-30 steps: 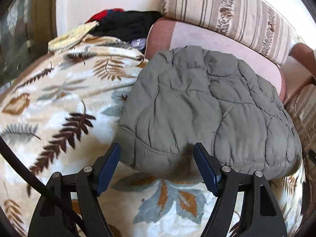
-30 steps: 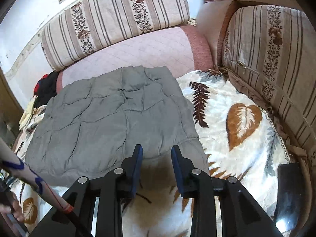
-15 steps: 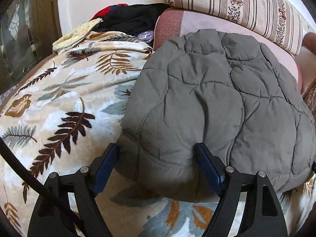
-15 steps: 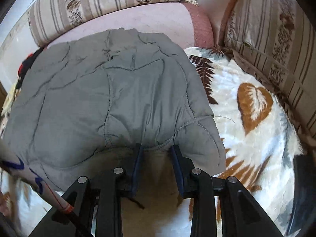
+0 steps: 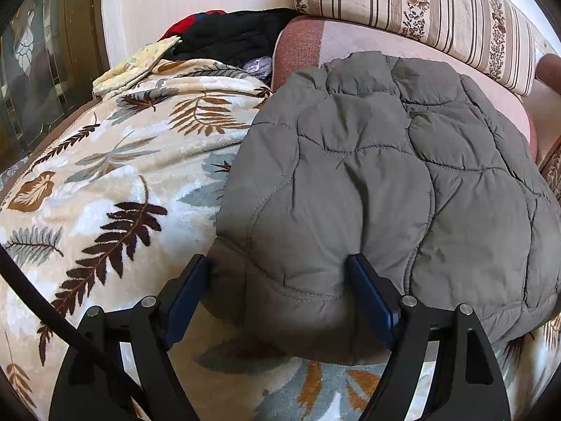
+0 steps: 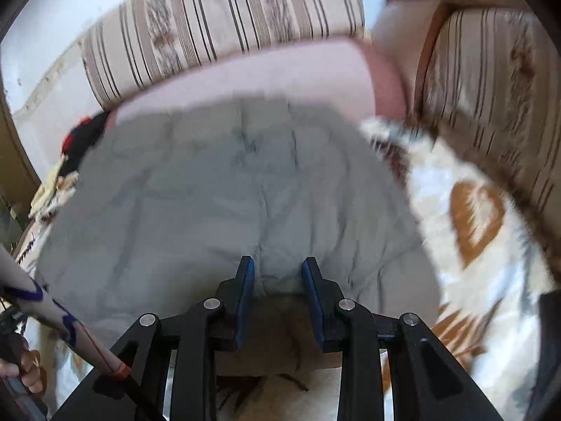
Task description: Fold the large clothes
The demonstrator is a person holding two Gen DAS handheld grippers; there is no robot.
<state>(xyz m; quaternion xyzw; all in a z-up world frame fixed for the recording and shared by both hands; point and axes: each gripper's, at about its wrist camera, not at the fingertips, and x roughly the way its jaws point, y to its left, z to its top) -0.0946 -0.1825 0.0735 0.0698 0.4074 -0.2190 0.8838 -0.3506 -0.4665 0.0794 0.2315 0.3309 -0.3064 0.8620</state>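
on the sofa seat: grey quilted jacket [image 5: 378, 182] lies spread flat on the leaf-print blanket [image 5: 105, 182], far edge up on the pink seat cushion [image 5: 308, 42].
left gripper [image 5: 280, 294]: jaws wide, just been opening; near-left corner of the jacket sits between the blue pads. one pad seems to dent the fabric, the other stands just beside it, so i read no clamp yet.
right gripper [image 6: 277, 291]: jaws narrow, straddling a bulge of the near hem. view is blurred; cannot tell if the pads press.
step in hand (judged): taking the near hem at two points, ready to fold it away toward the backrest.
doing it well: push each jaw past the stitched hem so both layers of padding are caught; close left first on the corner; lift both sides level so the fold line stays straight.
edges: striped back cushion [image 5: 420, 7] close behind the jacket; striped cushion [image 6: 491, 105] on the right.
open room: bare blanket to the left; dark clothes pile [image 5: 231, 35] at far left, well apart.
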